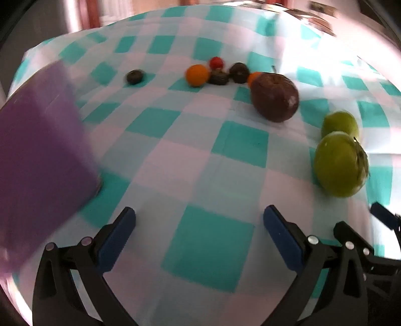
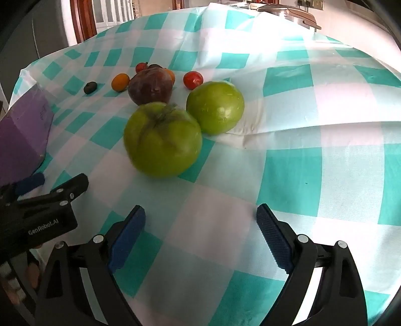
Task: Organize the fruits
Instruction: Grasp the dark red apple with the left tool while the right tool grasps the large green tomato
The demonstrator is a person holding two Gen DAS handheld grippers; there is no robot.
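Observation:
Two big green fruits lie side by side on the checked cloth: the nearer one (image 2: pixel 163 139) (image 1: pixel 339 164) and the farther one (image 2: pixel 215 106) (image 1: pixel 339 123). Behind them sits a large dark purple-brown fruit (image 2: pixel 150 86) (image 1: pixel 274 96). Small fruits are scattered beyond it: an orange one (image 2: pixel 120 81) (image 1: pixel 197 74), a red one (image 2: pixel 192 79) (image 1: pixel 216 62), and dark ones (image 1: pixel 134 76) (image 2: pixel 90 87). My left gripper (image 1: pixel 199 222) is open over bare cloth. My right gripper (image 2: pixel 200 224) is open too, short of the green fruits, holding nothing.
A purple box (image 1: pixel 37 160) (image 2: pixel 23 133) stands at the left, close to the left gripper. The teal and white checked tablecloth (image 2: pixel 300 163) covers the whole table. The left gripper's body (image 2: pixel 45 213) shows at the right view's lower left. Items sit on a counter at the far back (image 2: pixel 288 11).

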